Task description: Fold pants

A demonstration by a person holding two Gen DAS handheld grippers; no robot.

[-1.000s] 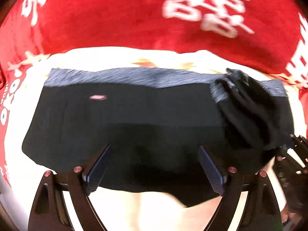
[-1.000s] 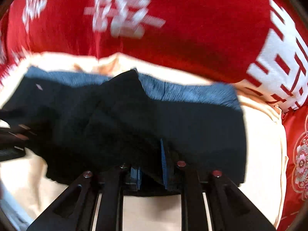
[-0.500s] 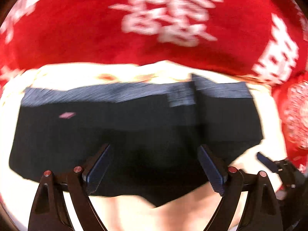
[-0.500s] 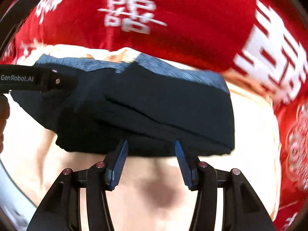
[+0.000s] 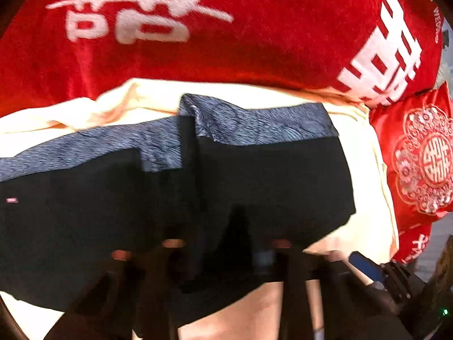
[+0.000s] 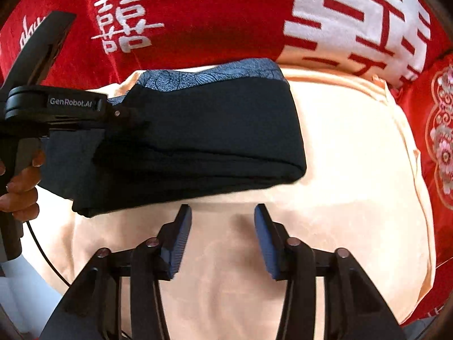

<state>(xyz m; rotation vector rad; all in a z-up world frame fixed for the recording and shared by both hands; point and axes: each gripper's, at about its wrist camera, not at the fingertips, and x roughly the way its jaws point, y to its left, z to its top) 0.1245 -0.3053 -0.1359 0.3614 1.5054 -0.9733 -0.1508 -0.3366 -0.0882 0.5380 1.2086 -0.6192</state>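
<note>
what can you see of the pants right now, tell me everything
The pants are black, soft cloth with a blue-grey patterned waistband along the far edge. They lie folded into a thick stack of layers on a cream blanket, the rounded fold on the right. A small pink label shows on the left part. The left gripper is shut on their near edge. The right gripper is open above the blanket, clear of them.

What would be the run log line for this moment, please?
left gripper: shut on pants | right gripper: open, empty, jaws just narrowing | pants: folded on cream cloth
</note>
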